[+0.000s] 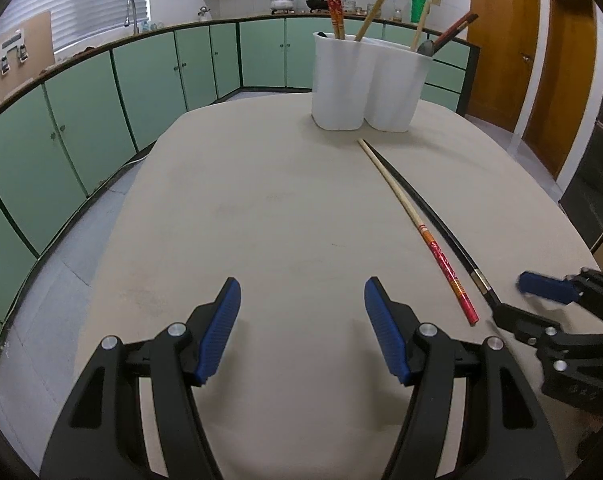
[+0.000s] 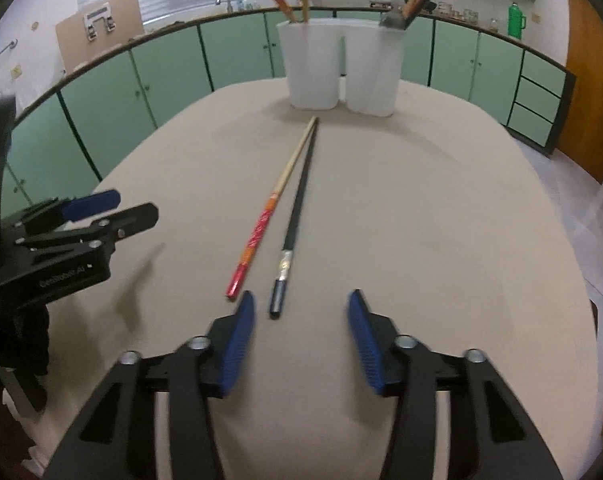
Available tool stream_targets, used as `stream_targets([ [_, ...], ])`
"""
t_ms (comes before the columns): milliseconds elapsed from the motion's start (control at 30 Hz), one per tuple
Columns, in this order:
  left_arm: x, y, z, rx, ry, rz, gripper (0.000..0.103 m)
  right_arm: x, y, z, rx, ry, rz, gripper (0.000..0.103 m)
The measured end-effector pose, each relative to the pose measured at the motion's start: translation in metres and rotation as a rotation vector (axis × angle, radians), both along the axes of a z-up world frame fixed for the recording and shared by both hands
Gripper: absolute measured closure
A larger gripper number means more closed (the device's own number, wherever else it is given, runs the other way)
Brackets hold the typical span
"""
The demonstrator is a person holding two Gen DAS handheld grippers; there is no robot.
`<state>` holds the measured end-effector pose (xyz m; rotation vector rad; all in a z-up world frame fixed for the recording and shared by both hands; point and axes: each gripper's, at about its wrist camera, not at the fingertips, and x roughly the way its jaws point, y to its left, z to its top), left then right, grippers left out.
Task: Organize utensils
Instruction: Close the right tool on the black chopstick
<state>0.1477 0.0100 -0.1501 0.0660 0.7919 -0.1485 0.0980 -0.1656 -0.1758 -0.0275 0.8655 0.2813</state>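
The right wrist view is showing both chopsticks whole: the red chopstick and the black chopstick are lying side by side on the beige desk, far tips nearly meeting just short of the holder, near ends fanning apart. The black one's near end, with a silver band and a bluish cap, is sitting between the spread pads of the right tool, closer to the left pad, and neither pad is touching it. The red one's near end is lying just outside that left pad. The left tool is showing here from the side, at the left edge.

The left wrist view is giving what the other cannot: the left tool head on, jaws standing apart over bare desk with nothing between them. From here the right tool is reaching in from the right edge, one black finger covering the black chopstick's near end, so its cap is hidden. The red chopstick is lying clear of both tools.

The red chopstick is pale wood along its far half, orange and patterned red along its near half. The black one is slim and dark throughout. The holder is white with two compartments, standing at the desk's far side, already carrying red and wooden chopsticks and a dark spoon-like piece.
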Motion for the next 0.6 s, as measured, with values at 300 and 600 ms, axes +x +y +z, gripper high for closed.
stream_targets([
  [300, 0.001, -0.008, 0.000, -0.010, 0.004, -0.016, 0.040, 0.002, 0.004, 0.000, 0.015, 0.002, 0.014, 0.096],
  [600, -0.004, -0.041, 0.003, -0.063, 0.021, -0.103, 0.040, 0.003, -0.033, 0.004, 0.031, -0.009, -0.092, 0.097],
])
